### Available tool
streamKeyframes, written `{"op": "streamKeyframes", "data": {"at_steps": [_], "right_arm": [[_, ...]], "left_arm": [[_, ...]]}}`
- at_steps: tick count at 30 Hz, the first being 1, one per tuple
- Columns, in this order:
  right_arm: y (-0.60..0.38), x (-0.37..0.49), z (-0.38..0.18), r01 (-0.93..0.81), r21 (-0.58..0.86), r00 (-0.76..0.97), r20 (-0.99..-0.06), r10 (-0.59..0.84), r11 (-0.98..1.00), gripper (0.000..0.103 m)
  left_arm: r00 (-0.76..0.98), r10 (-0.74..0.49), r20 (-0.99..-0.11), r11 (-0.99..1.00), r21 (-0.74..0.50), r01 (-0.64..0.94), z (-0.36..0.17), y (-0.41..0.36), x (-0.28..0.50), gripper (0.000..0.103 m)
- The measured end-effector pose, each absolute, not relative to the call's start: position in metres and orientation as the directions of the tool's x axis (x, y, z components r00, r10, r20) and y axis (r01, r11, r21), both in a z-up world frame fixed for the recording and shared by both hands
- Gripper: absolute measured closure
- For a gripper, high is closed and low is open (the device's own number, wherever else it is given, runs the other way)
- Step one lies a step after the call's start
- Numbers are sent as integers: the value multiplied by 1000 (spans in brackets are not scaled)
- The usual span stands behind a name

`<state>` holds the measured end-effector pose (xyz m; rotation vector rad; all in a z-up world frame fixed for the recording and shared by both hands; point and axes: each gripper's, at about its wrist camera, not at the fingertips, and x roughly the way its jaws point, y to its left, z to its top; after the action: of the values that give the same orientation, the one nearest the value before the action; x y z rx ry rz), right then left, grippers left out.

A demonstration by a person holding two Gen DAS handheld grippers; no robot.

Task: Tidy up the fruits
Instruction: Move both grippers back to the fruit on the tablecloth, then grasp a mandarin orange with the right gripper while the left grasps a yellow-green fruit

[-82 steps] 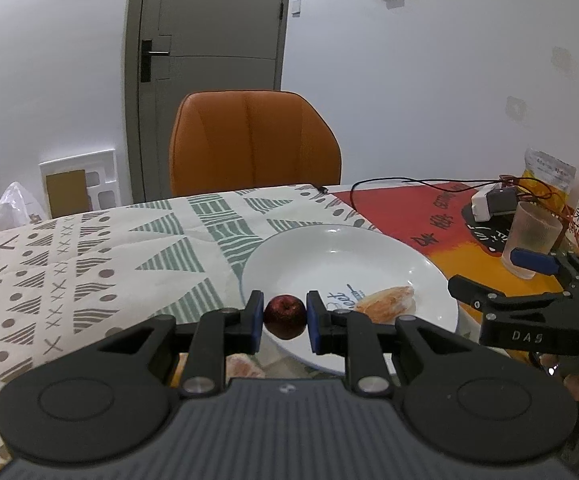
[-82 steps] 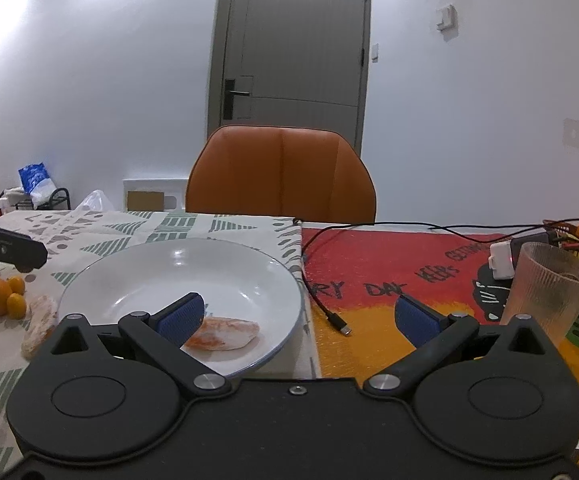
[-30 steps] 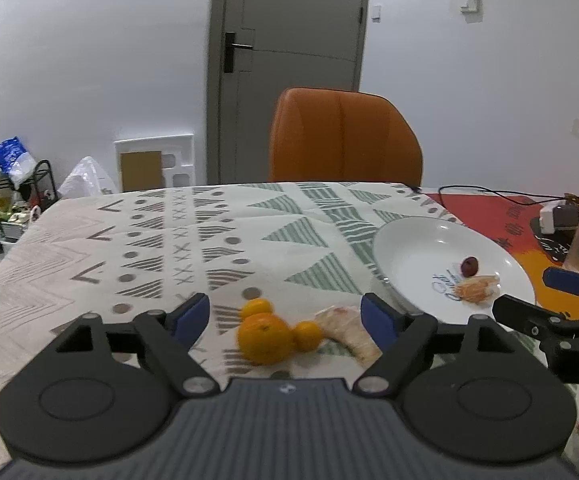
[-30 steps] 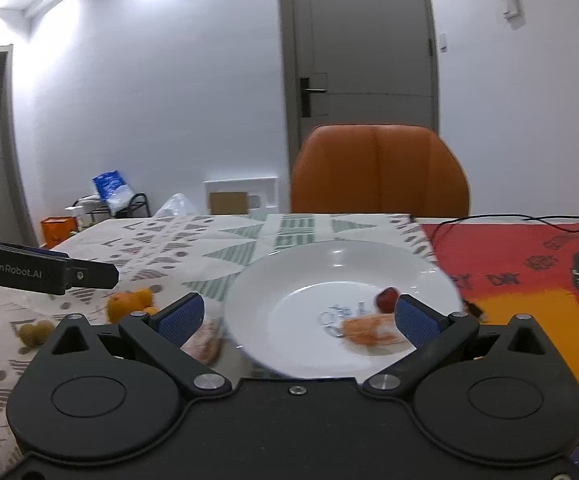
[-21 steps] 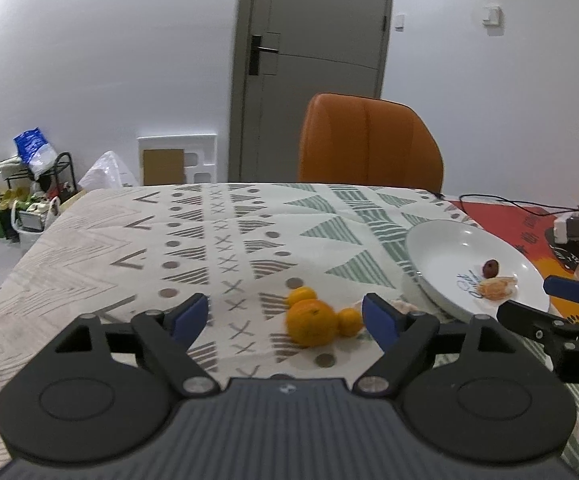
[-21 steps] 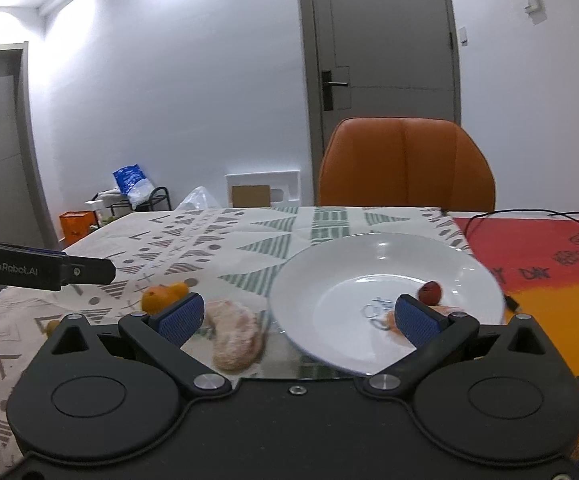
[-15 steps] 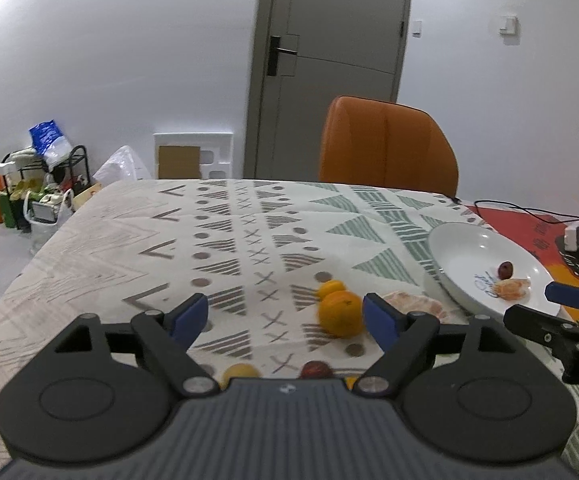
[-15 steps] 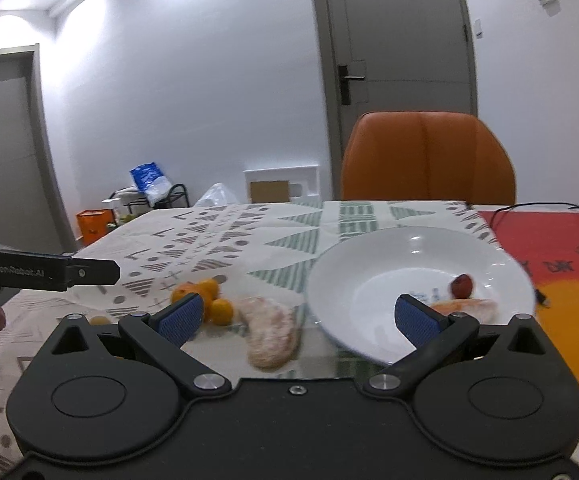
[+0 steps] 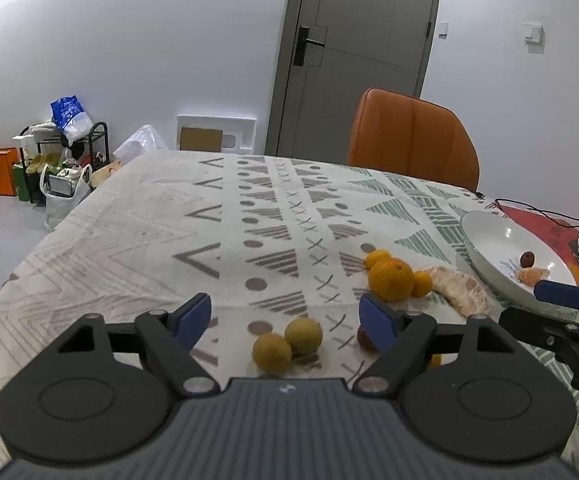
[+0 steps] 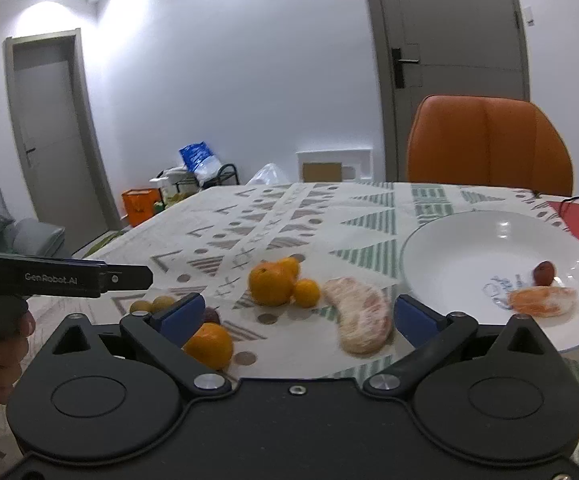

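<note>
Now both grippers' fingers spread and empty, two yellow-green fruits between left gripper fingers, pomelo segment between right gripper fingers.

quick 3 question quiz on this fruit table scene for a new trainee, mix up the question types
1. True or false: the white plate holds a small dark red fruit and a peeled orange segment.
2. Multiple choice: the two yellow-green fruits lie (A) on the plate, (B) on the tablecloth ahead of the left gripper, (C) on the orange chair.
3. Fill in: both the left gripper and the right gripper have jaws that are ____ and hold nothing.

Key: 1 true; 2 B; 3 open
</note>
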<state>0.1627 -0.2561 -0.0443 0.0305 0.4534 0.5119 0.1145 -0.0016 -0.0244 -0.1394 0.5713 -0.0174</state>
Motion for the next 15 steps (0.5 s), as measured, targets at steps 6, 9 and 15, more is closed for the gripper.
{"op": "streamKeyframes", "data": {"at_steps": [6, 9, 15], "right_arm": [[-242, 162, -51, -494, 145, 747, -435, 504, 857, 12], [-235, 162, -53, -509, 144, 732, -447, 514, 849, 15], [-225, 164, -57, -526, 156, 708, -464, 532, 836, 21]], "left_arm": [[832, -52, -552, 988, -149, -37, -35, 5, 111, 29], [826, -61, -561, 987, -157, -33, -40, 7, 113, 35], [810, -90, -580, 983, -182, -21, -49, 9, 118, 58]]}}
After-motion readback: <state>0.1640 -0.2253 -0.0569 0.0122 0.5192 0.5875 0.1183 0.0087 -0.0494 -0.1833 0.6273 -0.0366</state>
